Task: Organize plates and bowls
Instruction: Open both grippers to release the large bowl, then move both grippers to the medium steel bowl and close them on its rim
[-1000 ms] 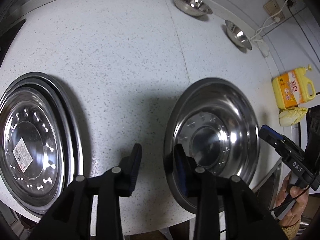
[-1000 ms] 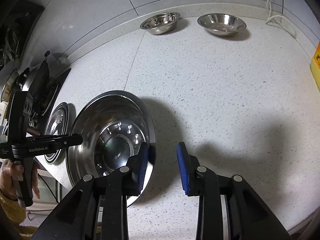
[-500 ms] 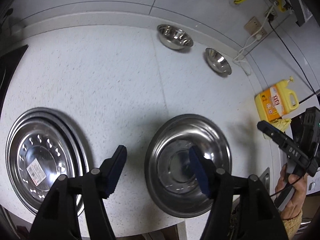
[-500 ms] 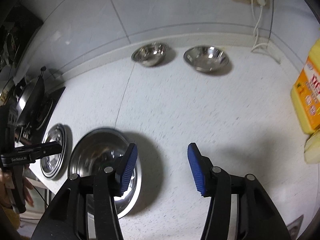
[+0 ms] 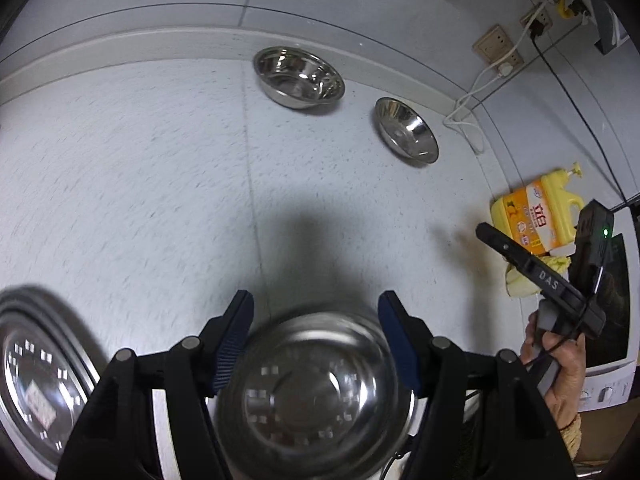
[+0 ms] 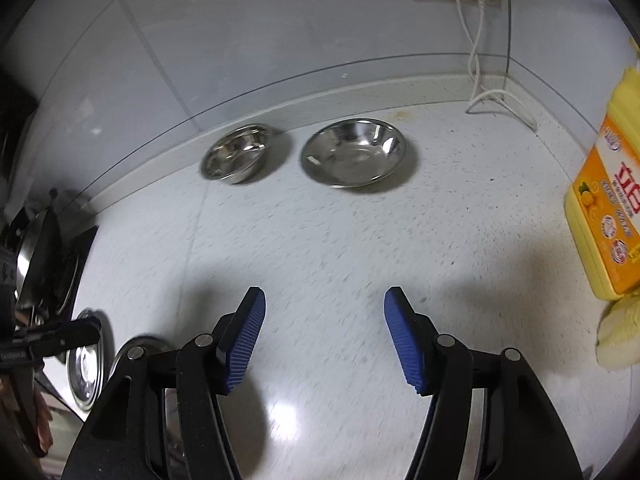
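- Right now both were empty: left hand-held gripper (image 5: 316, 342) jaws apart over the steel plate (image 5: 316, 396) on the worktop (image 5: 140, 200); right hand-held gripper (image 6: 324, 340) jaws had just been opening.
- Two steel bowls (image 6: 354, 152) sat by the wall.
- Likely light, stiff, slippery; pinch the rim.
- Plate blurred, partly hidden; stacked plates (image 5: 32, 388) cut off.

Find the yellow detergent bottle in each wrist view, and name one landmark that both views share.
Left wrist view: the yellow detergent bottle stands at the right edge, mid-height, partly behind the right gripper.
Right wrist view: it fills the right edge, cut off by the frame.
Shared landmark: the two steel bowls by the back wall.
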